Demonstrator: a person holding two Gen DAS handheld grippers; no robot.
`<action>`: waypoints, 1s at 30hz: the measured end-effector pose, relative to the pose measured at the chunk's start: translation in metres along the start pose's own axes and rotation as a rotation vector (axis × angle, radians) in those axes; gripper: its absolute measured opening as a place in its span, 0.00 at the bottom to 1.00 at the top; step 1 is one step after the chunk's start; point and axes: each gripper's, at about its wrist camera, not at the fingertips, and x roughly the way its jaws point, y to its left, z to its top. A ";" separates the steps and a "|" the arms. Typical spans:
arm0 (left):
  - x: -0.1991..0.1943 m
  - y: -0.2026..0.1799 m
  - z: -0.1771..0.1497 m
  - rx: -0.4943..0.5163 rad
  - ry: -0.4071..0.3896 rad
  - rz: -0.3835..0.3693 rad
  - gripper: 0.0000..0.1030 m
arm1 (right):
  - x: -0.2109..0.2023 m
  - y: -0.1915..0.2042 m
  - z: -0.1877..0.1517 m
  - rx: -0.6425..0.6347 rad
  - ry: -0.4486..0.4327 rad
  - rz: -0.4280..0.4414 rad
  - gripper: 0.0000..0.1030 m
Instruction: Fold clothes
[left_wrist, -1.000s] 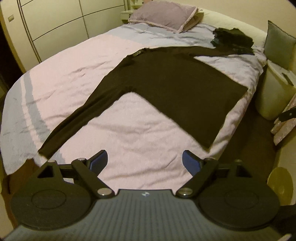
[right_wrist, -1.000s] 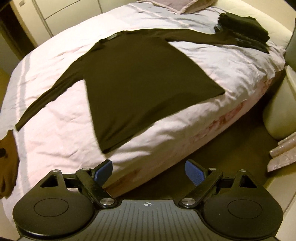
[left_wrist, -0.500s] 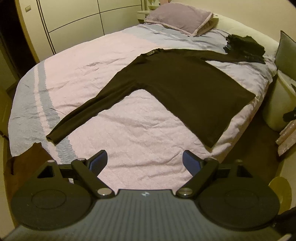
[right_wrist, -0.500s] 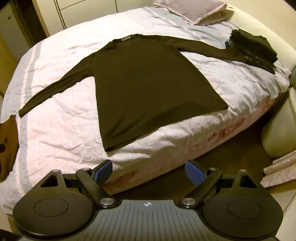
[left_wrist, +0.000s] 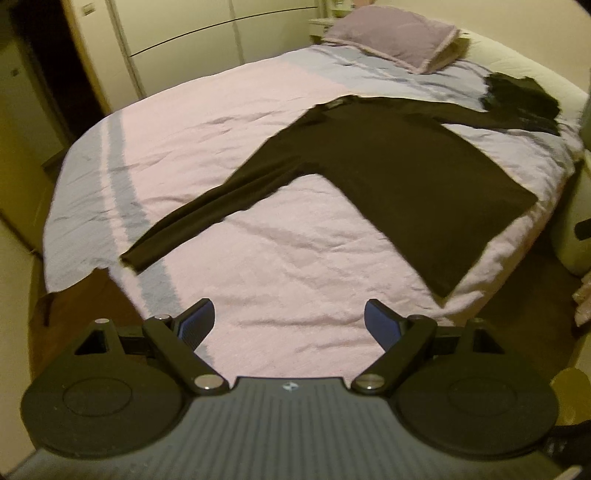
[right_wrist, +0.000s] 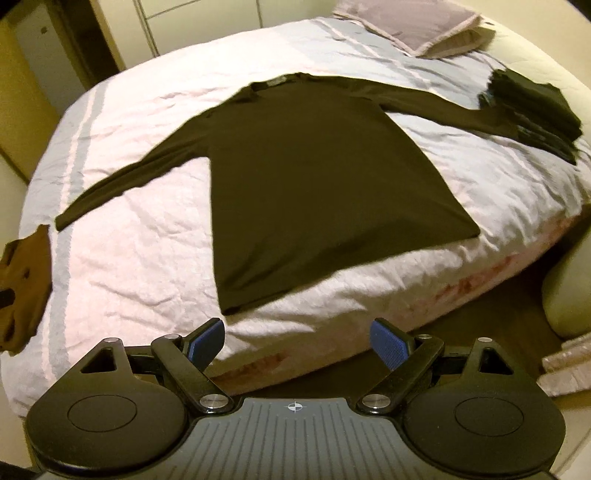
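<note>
A dark long-sleeved shirt (left_wrist: 406, 173) (right_wrist: 314, 184) lies spread flat on the pale bed (left_wrist: 258, 258) (right_wrist: 129, 258), both sleeves stretched out to the sides. Its hem reaches the bed's near edge. My left gripper (left_wrist: 289, 319) hangs open above the near part of the bed, well short of the shirt, with nothing between its blue pads. My right gripper (right_wrist: 297, 338) is open too, held over the bed's edge just below the hem's left corner. A pile of folded dark clothes (left_wrist: 521, 99) (right_wrist: 532, 107) sits at the far right, on the end of one sleeve.
A grey pillow (left_wrist: 391, 40) (right_wrist: 410, 22) lies at the head of the bed. A brown garment (right_wrist: 22, 291) hangs off the bed's left edge. A pale round tub (right_wrist: 569, 295) stands on the floor to the right. Cupboard doors (left_wrist: 184, 44) line the far wall.
Both grippers have pulled back and swung rightwards, so the bed and shirt sit further left and farther off in both views. The shirt itself has not moved. Both stay open.
</note>
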 end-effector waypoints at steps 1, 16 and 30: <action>-0.001 0.004 -0.001 -0.007 -0.001 0.020 0.83 | 0.002 0.001 0.002 -0.013 -0.007 0.015 0.86; 0.071 0.129 -0.005 0.059 0.063 0.196 0.84 | 0.079 0.181 0.081 -0.575 -0.153 0.214 0.86; 0.221 0.245 0.007 0.182 0.121 0.218 0.84 | 0.279 0.421 0.133 -1.129 -0.155 0.410 0.51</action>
